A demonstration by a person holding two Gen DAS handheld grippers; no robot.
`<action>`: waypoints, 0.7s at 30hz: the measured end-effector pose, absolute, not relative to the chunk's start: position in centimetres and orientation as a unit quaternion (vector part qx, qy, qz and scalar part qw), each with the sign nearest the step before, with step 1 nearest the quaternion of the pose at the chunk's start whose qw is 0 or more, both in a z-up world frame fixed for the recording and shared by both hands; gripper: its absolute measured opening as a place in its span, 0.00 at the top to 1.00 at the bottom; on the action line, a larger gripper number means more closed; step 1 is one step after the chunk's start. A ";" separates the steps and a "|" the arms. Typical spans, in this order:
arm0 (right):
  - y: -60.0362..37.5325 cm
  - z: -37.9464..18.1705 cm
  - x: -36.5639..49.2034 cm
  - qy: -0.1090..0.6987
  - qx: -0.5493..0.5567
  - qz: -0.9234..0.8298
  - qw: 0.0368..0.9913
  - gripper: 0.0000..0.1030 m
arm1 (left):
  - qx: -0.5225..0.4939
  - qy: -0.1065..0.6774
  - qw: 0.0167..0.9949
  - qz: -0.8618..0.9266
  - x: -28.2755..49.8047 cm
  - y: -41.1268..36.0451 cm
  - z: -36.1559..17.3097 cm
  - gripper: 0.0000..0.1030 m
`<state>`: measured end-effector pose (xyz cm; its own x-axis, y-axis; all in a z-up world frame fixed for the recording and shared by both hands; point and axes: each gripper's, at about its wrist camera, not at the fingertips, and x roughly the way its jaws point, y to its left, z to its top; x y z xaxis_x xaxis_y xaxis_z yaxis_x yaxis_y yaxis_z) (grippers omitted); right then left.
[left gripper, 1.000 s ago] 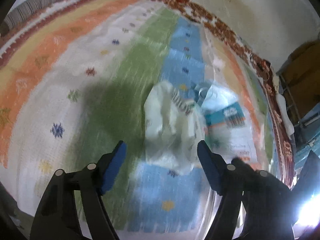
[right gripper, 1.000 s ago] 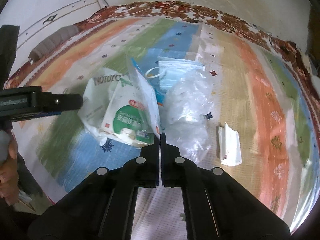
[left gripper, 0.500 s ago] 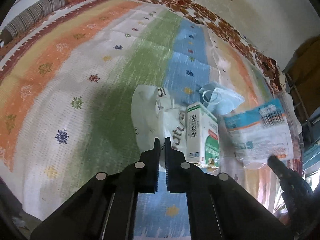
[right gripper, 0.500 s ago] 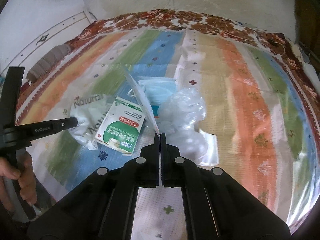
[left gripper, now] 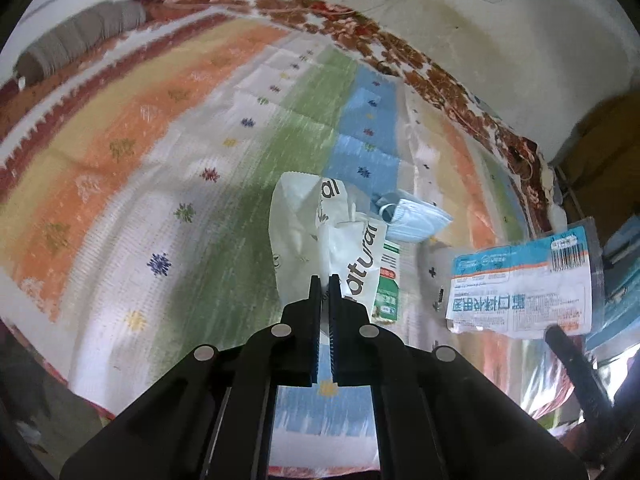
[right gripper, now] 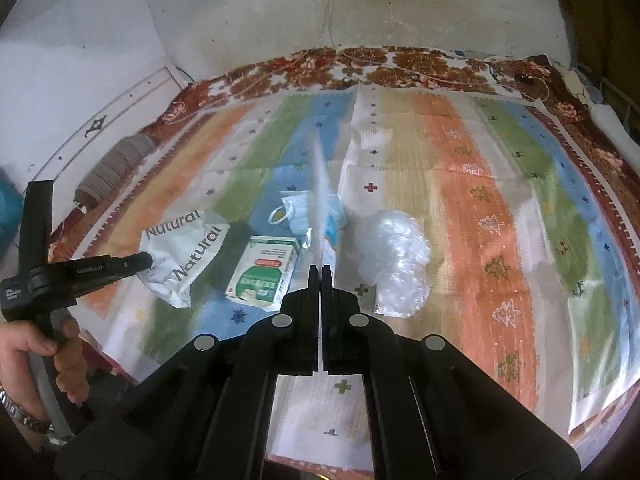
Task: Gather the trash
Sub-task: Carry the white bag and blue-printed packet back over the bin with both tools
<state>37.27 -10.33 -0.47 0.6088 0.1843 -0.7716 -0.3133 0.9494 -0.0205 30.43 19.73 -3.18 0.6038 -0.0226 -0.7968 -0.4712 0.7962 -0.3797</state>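
A: What did the left tool [left gripper: 325, 278] have?
B: Its jaws had just been closing, and they were clamped on the lower edge of the white "Natural" bag [left gripper: 316, 236], whose crumpled body stood up in front of the fingertips above the striped cloth [left gripper: 160, 184].
A: And the right tool [right gripper: 321, 269]?
B: Jaws together, pinching the mask wrapper [left gripper: 520, 284]. From its own camera the wrapper showed only edge-on, a thin blurred sheet rising from the tips. From the left camera it hung flat in the air at the right, blue band and barcode on top.
A: Where was the remaining trash?
B: On the cloth. A green-and-white carton [right gripper: 264, 272] lay flat just right of the bag. A blue face mask [right gripper: 300, 212] lay beyond it, and a crumpled clear plastic bag [right gripper: 394, 260] sat further right, apart from the carton.
A: Anything of the person?
B: A hand [right gripper: 44, 352] gripped the left tool's handle at the lower left of the right camera's view, with a metal watch band at the wrist.
A: And behind?
B: A brown floral blanket [right gripper: 400, 68] edged the cloth beneath a stained wall.
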 end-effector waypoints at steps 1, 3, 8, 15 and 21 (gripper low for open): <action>-10.5 -0.1 36.9 0.416 -0.078 0.139 0.895 1.00 | -0.279 0.423 0.852 0.130 30.1 19.3 -2.5 0.97; -10.8 0.5 36.3 0.412 -0.077 0.141 0.897 1.00 | -0.273 0.420 0.857 0.124 29.7 18.8 -1.7 0.97; -11.5 1.7 34.9 0.403 -0.070 0.146 0.901 1.00 | -0.277 0.424 0.855 0.112 28.7 17.9 -0.4 0.97; -12.0 2.9 32.5 0.395 -0.075 0.153 0.903 1.00 | -0.281 0.430 0.852 0.099 27.7 16.9 0.3 0.97; -12.5 4.2 30.3 0.387 -0.071 0.163 0.905 1.00 | -0.254 0.431 0.860 0.103 26.6 15.2 1.6 0.97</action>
<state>30.27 -12.54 4.17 0.6475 0.2389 -0.7236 -0.3492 0.9370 -0.0032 26.63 15.20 1.60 0.6081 -0.0426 -0.7927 -0.3955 0.8496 -0.3491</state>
